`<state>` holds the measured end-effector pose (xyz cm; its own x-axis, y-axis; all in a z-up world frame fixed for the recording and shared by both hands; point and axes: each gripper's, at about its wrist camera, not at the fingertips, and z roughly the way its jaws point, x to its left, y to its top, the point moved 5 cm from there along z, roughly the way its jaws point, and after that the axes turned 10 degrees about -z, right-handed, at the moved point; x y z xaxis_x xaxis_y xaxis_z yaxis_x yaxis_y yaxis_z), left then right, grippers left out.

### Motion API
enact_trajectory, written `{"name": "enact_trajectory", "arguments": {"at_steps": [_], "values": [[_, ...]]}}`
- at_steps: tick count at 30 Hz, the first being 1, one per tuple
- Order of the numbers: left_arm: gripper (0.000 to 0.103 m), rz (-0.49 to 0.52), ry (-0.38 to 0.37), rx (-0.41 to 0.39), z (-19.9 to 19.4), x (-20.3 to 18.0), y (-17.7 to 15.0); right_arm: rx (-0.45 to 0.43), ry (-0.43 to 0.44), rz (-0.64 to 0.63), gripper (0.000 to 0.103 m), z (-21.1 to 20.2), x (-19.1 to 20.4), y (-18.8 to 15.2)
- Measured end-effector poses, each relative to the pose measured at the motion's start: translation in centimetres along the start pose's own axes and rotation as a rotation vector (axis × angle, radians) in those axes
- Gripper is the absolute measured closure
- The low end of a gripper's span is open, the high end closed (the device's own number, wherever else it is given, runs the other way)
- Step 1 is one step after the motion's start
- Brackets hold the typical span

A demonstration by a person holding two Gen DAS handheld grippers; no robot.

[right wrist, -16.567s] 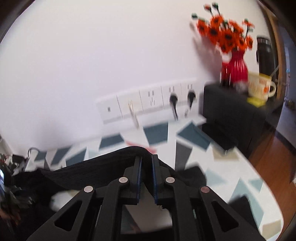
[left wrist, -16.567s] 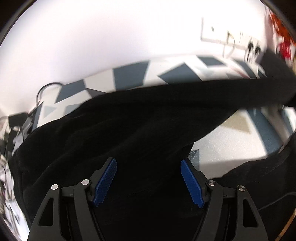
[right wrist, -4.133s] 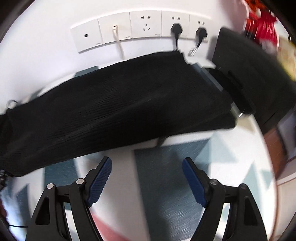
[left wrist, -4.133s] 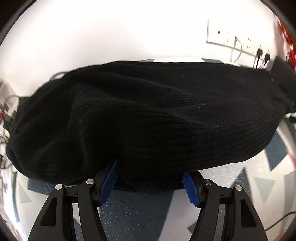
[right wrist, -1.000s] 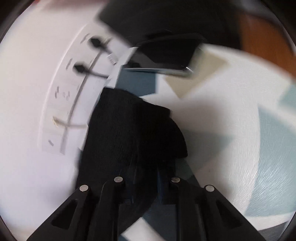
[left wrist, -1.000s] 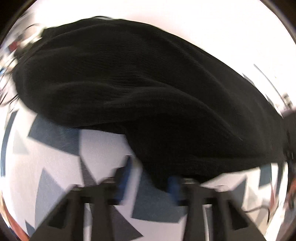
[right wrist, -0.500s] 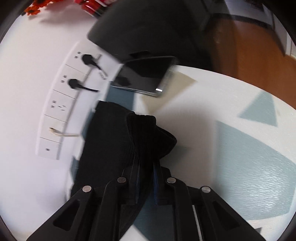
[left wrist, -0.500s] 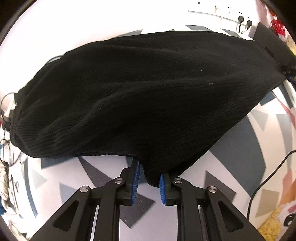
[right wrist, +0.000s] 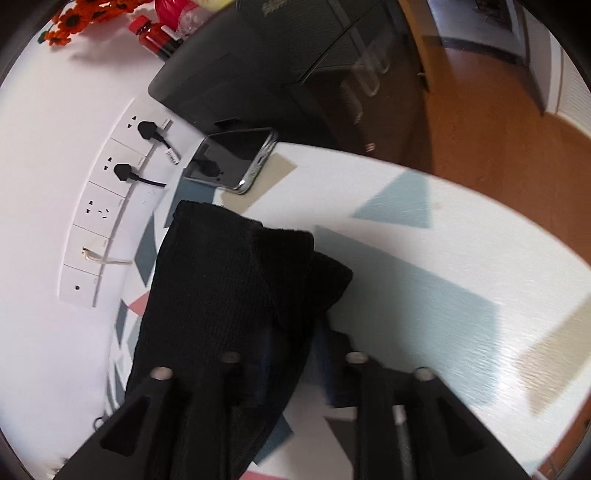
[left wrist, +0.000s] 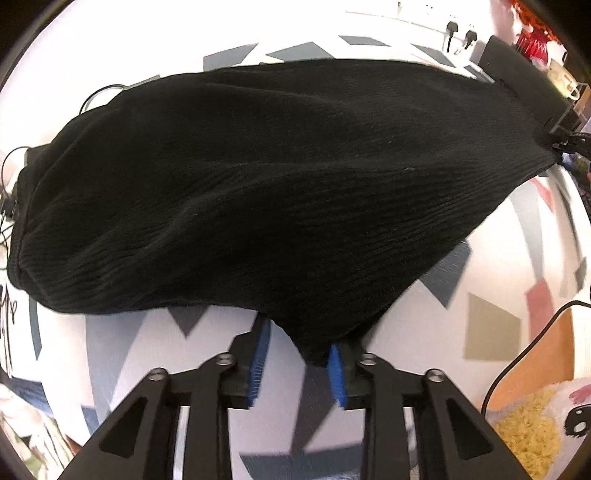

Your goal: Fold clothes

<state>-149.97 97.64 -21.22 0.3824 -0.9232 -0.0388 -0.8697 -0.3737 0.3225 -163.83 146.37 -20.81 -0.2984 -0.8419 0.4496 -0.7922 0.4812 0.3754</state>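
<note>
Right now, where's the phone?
In the right wrist view, the phone lies on the patterned table's far edge, between the wall sockets and the black garment.

From the left wrist camera we look forward and down along the left gripper [left wrist: 297,363], close above the white tabletop with grey and pink triangles [left wrist: 491,266]. The black ribbed knit garment [left wrist: 258,192] fills most of this view ahead of the fingers, and the white wall socket strip [left wrist: 424,16] sits far ahead, at upper right.

From the right wrist camera we look along the right gripper [right wrist: 295,365], rolled sideways, so the same socket strip [right wrist: 110,206] runs down its left. Both views share the garment [right wrist: 221,288], the tabletop [right wrist: 461,258] and the sockets.
</note>
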Motion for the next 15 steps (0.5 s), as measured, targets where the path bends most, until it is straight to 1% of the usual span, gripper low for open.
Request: {"name": "enact_trajectory", "arguments": {"at_steps": [1, 2, 3, 4, 6, 7, 9, 10, 11, 12, 13, 15], "values": [[0.063, -0.018, -0.018, -0.002, -0.6, 0.6, -0.1, -0.019, -0.016, -0.008, 0.039, -0.8, 0.0, -0.1], [0.06, -0.038, -0.036, -0.003, -1.2, 1.2, -0.3, -0.029, -0.011, -0.025, 0.03, -1.4, 0.4, -0.4], [0.057, -0.061, -0.051, -0.006, -1.8, 1.8, -0.7, -0.038, -0.006, -0.042, 0.028, -2.0, 0.7, -0.8], [0.056, -0.09, -0.066, -0.01, -2.5, 2.5, -1.1, -0.048, -0.001, -0.058, 0.023, -2.6, 1.1, -1.2], [0.055, -0.145, -0.089, -0.019, -4.0, 1.7, -3.0, -0.066, 0.008, -0.092, 0.022, -3.9, 1.8, -2.0], [0.055, -0.185, -0.093, -0.031, -4.7, 2.3, -3.3, -0.076, 0.013, -0.109, 0.022, -4.5, 2.1, -2.4], [0.054, -0.275, -0.09, -0.058, -6.6, 4.7, -5.6, -0.095, 0.023, -0.143, 0.021, -5.7, 2.9, -3.1], [0.053, -0.327, -0.093, -0.065, -7.7, 6.7, -7.0, -0.084, 0.021, -0.193, 0.018, -6.0, 3.9, -4.2], [0.053, -0.389, -0.106, -0.072, -8.4, 9.0, -7.3, -0.076, 0.021, -0.232, 0.014, -6.1, 4.9, -5.2], [0.053, -0.454, -0.125, -0.08, -8.8, 10.6, -7.0, -0.069, 0.028, -0.282, 0.014, -6.3, 6.1, -6.6], [0.053, -0.499, -0.136, -0.086, -8.8, 12.0, -6.8, -0.062, 0.036, -0.332, 0.014, -6.4, 7.3, -8.0], [0.053, -0.555, -0.146, -0.095, -8.3, 14.5, -6.6, -0.03, 0.061, -0.455, 0.014, -6.1, 10.4, -11.6]]}}
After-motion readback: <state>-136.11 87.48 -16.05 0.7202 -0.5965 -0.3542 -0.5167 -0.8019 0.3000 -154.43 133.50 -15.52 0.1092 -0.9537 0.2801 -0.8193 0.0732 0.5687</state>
